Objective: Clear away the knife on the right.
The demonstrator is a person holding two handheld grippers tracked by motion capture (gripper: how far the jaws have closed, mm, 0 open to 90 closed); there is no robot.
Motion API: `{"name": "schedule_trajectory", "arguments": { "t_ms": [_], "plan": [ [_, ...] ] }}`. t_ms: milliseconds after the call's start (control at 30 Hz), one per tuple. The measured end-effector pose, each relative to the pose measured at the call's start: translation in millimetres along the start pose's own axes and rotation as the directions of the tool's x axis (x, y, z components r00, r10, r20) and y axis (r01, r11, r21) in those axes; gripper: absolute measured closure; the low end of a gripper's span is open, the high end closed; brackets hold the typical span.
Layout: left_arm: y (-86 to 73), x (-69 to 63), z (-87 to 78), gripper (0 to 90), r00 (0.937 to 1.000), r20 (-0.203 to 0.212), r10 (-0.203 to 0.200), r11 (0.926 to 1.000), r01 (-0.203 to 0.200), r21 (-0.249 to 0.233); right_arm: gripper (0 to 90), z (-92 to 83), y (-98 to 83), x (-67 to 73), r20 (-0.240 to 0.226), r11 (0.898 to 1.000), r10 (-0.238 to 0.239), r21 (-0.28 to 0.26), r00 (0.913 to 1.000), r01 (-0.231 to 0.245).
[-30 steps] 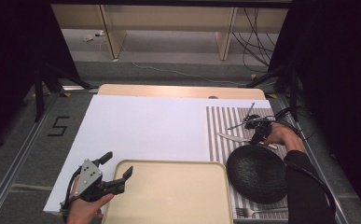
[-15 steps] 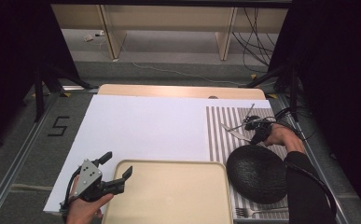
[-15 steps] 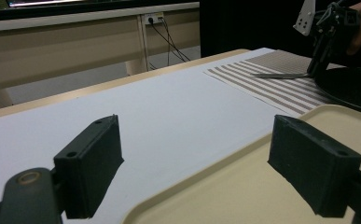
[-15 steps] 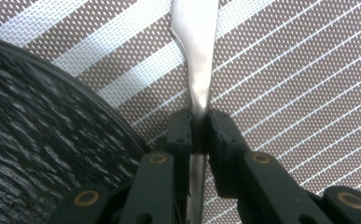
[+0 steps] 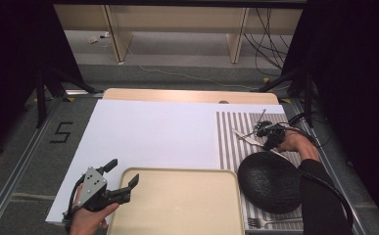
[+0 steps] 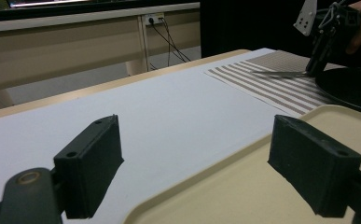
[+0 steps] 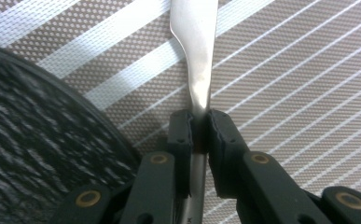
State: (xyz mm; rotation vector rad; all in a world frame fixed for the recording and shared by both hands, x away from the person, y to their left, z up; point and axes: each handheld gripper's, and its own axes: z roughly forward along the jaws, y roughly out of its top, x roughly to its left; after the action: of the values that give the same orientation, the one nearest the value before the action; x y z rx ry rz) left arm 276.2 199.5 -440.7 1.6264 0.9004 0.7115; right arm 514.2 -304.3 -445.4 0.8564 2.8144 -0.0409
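- At the near right edge of the worktop (image 5: pixel 143 132), one fork (image 5: pixel 270 223) is cut off by the person's dark sleeve, so its handle end is hidden.
- In the right gripper view, the knife's handle is hidden below the jaws, and its tip is cut off at the top.
- The right hand-held gripper (image 7: pixel 199 128) points down at the striped mat (image 5: pixel 231 142), clenched on the one knife (image 7: pixel 197 56) just beside the one black plate (image 5: pixel 270 182).
- The blade seems to rest on the mat.
- The left hand-held gripper (image 5: pixel 120 177) lies level, released, its jaws wide across the corner of the one beige tray (image 5: pixel 177 205).
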Motion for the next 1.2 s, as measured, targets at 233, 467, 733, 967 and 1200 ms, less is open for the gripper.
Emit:
{"name": "schedule_trajectory", "arguments": {
  "t_ms": [233,467,733,967,1200],
  "plan": [
    [0.2,-0.7,0.0,16.7,1.0,0.007,0.0,1.0,0.0,-0.005,80.7,-11.6,1.7,-5.8,0.047,0.999,-0.001,-0.044,0.9989,0.003],
    [-0.2,0.6,0.1,16.7,1.0,0.004,-0.002,1.0,0.002,-0.002,80.7,-27.2,2.9,-8.7,0.085,0.997,-0.004,-0.08,0.9964,0.011],
    [-0.4,-1.0,1.2,16.7,1.0,0.008,0.002,1.0,-0.002,-0.006,80.7,-43.8,-2.8,-2.7,0.056,0.991,0.025,-0.133,0.9981,-0.017],
    [-0.2,-0.3,0.4,16.7,1.0,0.001,0.004,1.0,-0.004,0.0,80.7,-64.6,-9.6,3.4,-0.002,0.976,0.081,-0.204,0.9967,-0.08],
    [-0.1,-1.2,0.2,16.7,1.0,0.004,0.004,1.0,-0.004,-0.001,80.7,-82.6,-15.1,16.8,-0.119,0.928,0.147,-0.327,0.982,-0.178]
  ]
}}
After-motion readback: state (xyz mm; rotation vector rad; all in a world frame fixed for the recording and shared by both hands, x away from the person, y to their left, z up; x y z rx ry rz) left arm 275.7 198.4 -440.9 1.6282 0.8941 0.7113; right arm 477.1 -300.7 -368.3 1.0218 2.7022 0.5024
